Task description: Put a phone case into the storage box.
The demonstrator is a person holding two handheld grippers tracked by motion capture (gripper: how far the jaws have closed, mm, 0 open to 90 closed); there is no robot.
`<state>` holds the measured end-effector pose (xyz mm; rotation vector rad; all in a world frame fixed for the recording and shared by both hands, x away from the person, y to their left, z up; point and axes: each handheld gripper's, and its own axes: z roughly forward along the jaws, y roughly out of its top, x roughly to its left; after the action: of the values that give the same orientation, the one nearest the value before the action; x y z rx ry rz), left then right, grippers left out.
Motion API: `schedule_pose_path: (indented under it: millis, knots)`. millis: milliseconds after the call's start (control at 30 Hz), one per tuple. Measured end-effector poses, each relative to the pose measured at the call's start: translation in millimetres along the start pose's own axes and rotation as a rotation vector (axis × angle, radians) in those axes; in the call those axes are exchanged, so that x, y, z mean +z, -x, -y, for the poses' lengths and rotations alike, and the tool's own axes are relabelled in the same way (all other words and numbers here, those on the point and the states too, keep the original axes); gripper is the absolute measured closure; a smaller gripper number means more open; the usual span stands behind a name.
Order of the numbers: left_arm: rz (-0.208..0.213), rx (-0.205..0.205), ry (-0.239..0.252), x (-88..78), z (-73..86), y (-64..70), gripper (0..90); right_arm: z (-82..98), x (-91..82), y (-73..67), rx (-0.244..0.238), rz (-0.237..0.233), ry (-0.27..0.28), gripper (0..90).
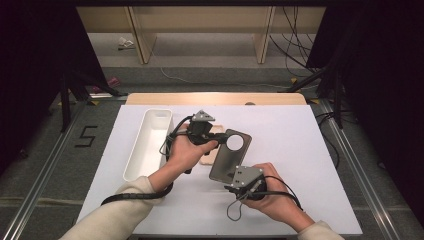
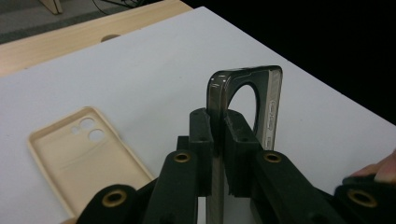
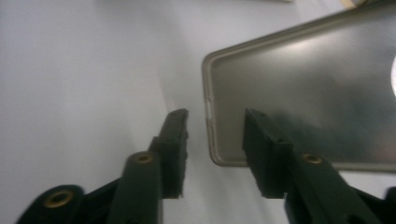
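Observation:
A dark grey phone case [image 1: 227, 156] with a round camera hole is held tilted above the white table, by the person's hands. My left gripper [image 1: 219, 142] is shut on its far end beside the hole; in the left gripper view the jaws [image 2: 217, 127] pinch the case's rim [image 2: 270, 102]. My right gripper [image 1: 235, 176] is at the case's near end. Its jaws [image 3: 215, 125] stand open, with the case's edge [image 3: 303, 93] between them and a gap on both sides. A beige phone case [image 1: 208, 157] [image 2: 84, 158] lies inside-up on the table, under the grey one.
A long white tray [image 1: 134, 156] stands empty on the table's left side. The white table top [image 1: 295, 145] has free room at right and in front. A wooden edge [image 1: 215, 98] runs along the back; black stands and cables are on the floor beyond.

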<state>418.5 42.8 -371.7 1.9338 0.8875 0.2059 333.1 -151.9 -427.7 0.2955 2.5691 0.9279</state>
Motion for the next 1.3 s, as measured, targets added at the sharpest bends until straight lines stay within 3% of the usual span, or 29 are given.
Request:
schedule_pose_path:
  millis: [200,233,300,800,1067,1300]
  knots:
    - [-0.011,0.008,0.083,-16.1,9.0,-8.7,82.6,6.1,-4.1,8.9,0.142,0.027,0.072,34.1]
    - [-0.011,0.008,0.083,-16.1,9.0,-8.7,82.5,6.1,-4.1,8.9,0.142,0.027,0.072,34.1]
    - [-0.017,0.011,0.101,-24.6,12.0,-12.5,82.5,8.9,-7.6,12.8,0.189,0.039,0.094,30.0]
    - [-0.004,0.017,0.193,-58.3,27.5,-25.3,82.5,24.4,-14.1,27.6,0.332,0.046,0.167,27.1]
    - [-0.004,0.033,0.219,-71.2,27.7,-25.5,82.5,31.6,-19.1,31.7,0.385,0.064,0.194,26.9]
    - [-0.008,0.028,0.241,-81.4,24.8,-29.3,82.5,34.7,-20.2,31.9,0.401,0.075,0.198,26.6]
